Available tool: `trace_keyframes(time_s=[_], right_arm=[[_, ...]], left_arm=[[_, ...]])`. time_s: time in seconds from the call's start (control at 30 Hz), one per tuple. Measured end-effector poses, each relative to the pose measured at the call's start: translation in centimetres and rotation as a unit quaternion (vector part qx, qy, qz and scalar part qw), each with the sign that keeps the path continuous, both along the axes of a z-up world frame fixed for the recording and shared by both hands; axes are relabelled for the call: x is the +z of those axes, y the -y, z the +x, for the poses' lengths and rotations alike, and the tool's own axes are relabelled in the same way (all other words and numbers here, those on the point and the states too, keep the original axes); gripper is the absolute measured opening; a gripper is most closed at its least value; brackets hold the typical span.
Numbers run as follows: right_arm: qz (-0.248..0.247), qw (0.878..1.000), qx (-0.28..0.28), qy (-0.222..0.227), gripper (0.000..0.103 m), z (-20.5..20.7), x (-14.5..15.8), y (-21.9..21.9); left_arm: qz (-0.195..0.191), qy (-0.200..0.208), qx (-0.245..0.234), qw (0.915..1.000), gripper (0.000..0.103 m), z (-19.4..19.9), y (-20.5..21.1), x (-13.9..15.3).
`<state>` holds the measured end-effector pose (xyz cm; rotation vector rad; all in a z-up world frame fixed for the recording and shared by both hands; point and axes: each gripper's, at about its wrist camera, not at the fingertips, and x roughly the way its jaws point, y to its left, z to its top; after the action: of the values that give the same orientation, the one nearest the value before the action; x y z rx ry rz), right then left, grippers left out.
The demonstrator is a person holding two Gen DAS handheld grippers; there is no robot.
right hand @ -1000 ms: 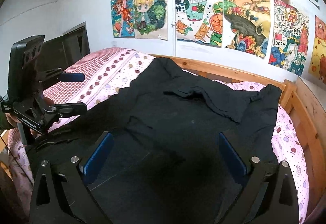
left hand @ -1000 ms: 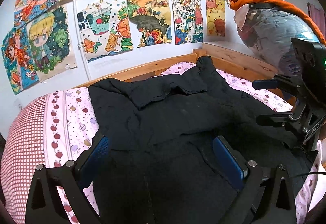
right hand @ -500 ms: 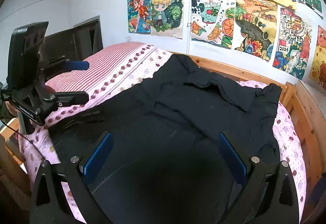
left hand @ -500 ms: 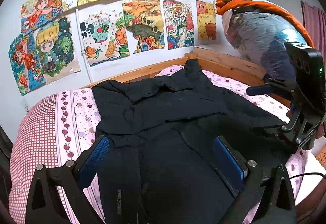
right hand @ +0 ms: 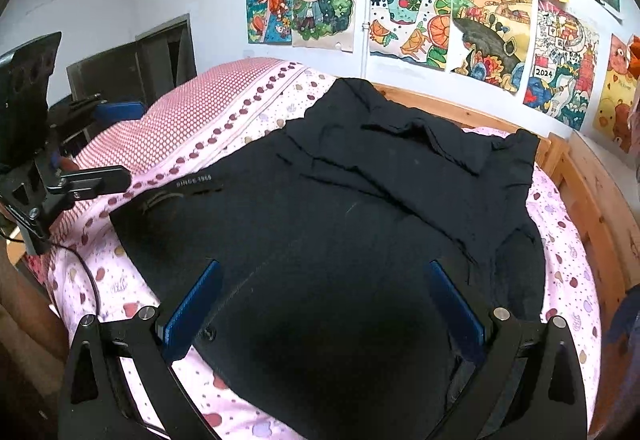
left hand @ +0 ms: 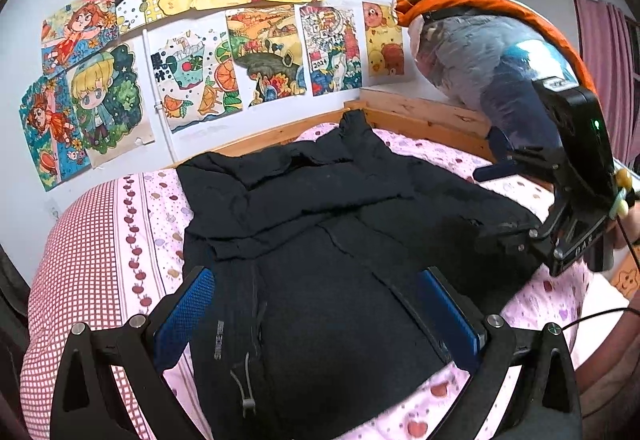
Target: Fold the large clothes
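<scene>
Black jacket (left hand: 328, 240) lies spread on the pink bedsheet (left hand: 132, 224), sleeve folded across the chest. Left gripper (left hand: 320, 316) and right gripper (right hand: 324, 304) hover above the hem, jaws apart, empty. Risk: pinching one layer only, or snagging the sheet, skews the fold.

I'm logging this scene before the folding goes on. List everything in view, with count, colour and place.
Garment: one, black, spread flat across the bed, sleeves folded over its upper part.
Bedding: one, pink with fruit print and a red checked part, under the garment.
Bed frame: one, light wood, along the wall side.
Drawings: about a dozen, multicoloured, stuck on the white wall above the bed.
Plush toy: one, blue-grey with orange trim, on the frame's corner.
Curtain: one, pink, far right.
Cabinet: one, dark, beyond the bed's end.
Left gripper: one, black with blue pads, open above the garment.
Right gripper: one, same colours, open above the garment.
</scene>
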<state>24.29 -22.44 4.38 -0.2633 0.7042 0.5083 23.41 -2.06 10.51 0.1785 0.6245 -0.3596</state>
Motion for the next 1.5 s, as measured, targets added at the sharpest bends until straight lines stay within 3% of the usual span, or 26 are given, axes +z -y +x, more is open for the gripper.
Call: trace_keyframes(time_s=[0.27, 0.67, 1.3, 1.5], right_arm=[[-0.041, 0.999, 0.021, 0.010, 0.100, -2.1, -0.2, -0.1], [-0.062, 0.997, 0.035, -0.018, 0.100, -2.8, -2.0, 0.0], [-0.116, 0.988, 0.074, -0.074, 0.100, -4.1, -5.6, -0.5], [-0.135, 0.985, 0.083, -0.074, 0.100, -4.5, -5.9, -0.9]], left_arm=[[0.026, -0.010, -0.022, 0.9994, 0.103, -1.7, -0.2, -1.3], [0.059, -0.063, -0.030, 0.9958, 0.103, -1.8, 0.7, -4.9], [0.118, -0.088, -0.058, 0.9875, 0.103, -2.7, 1.7, -8.1], [0.116, -0.109, -0.057, 0.9856, 0.103, -2.7, 1.7, -9.1]])
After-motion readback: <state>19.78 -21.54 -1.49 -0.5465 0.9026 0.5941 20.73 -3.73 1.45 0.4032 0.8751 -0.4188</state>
